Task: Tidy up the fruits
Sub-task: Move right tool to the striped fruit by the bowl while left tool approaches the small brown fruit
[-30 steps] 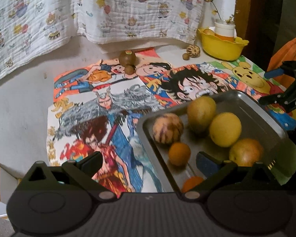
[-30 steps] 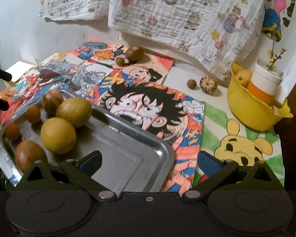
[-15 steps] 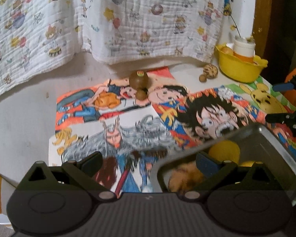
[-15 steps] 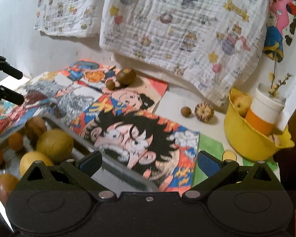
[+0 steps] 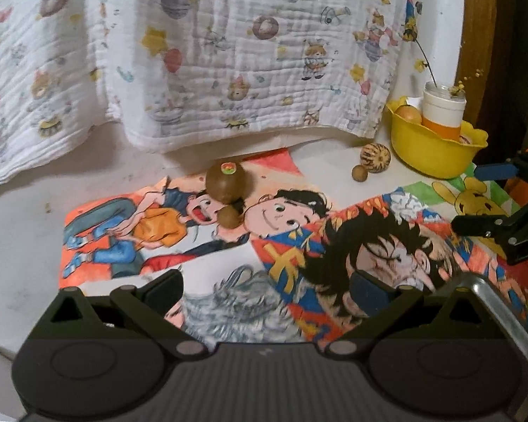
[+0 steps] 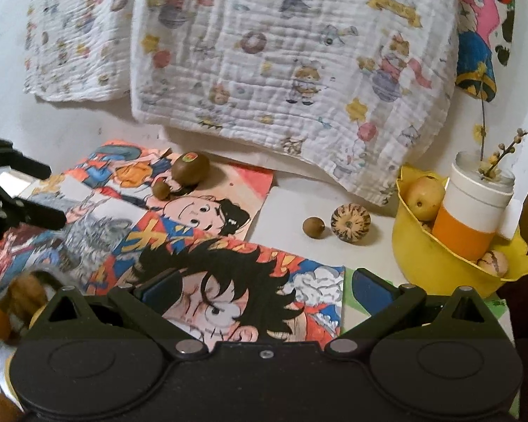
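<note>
White muslin cloth [image 6: 292, 56] printed with bears and stars hangs down the wall behind a pale table [image 5: 17, 232] spread with bright cartoon posters [image 6: 207, 246]. Next in size, a steel tray [image 5: 500, 309] shows one corner at the lower right of the left wrist view, and in the right wrist view blurred fruit lies at the lower left edge (too smeared to count). A yellow bowl [image 6: 436, 256] at the back right holds a white-and-orange cup [image 6: 471, 218] and an apple [image 6: 424, 197]. Both the left gripper [image 5: 267, 290] and right gripper [image 6: 264, 286] have their jaws spread wide, holding nothing. A kiwi [image 5: 226, 181] stands on the far poster touching a small brown fruit [image 5: 228, 217]; a striped round fruit [image 6: 351, 223] sits just beside another small brown one [image 6: 313, 227].
</note>
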